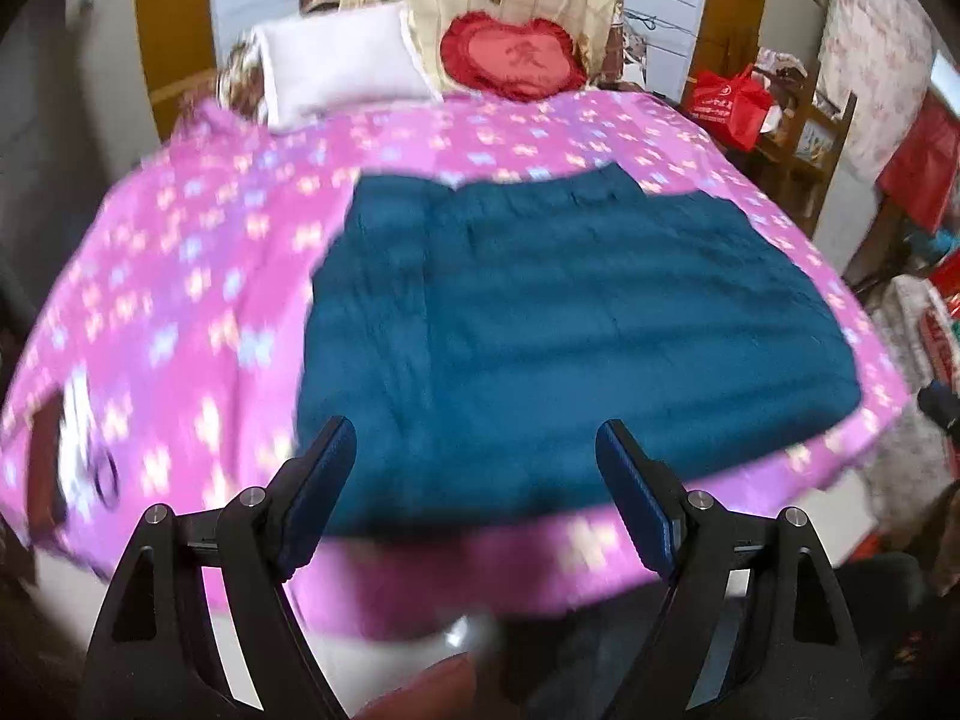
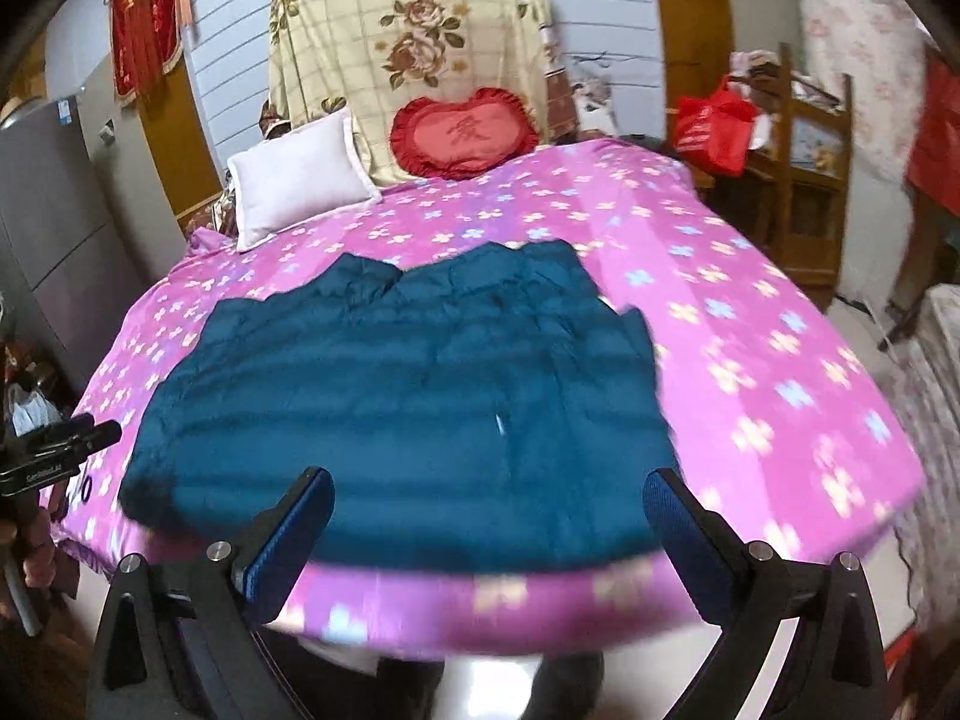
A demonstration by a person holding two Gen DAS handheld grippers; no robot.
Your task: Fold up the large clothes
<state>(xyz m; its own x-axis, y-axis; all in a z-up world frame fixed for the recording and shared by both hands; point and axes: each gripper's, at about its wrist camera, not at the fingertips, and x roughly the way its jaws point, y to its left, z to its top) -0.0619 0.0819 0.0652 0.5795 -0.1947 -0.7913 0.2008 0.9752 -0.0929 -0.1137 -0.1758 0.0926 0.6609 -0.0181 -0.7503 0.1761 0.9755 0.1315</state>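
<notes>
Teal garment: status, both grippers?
Left gripper open, empty. Right gripper open, empty. Teal garment flat on pink bedspread, untouched. Nothing in the way.

Black fingers [image 1: 324, 480] — blue pads, silver screws.

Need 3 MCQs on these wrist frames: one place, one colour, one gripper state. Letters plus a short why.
1. Where does the jacket lie?
A on the pink bedspread
B on the floor
C on a chair

2. What colour is the heart cushion?
A white
B red
C green

3. How is the right gripper?
A shut on the jacket
B shut, empty
C open, empty

Key: A, the teal jacket is spread flat on the flowered bedspread; B, red frill and face; C, both fingers stand wide apart with nothing between.
</notes>
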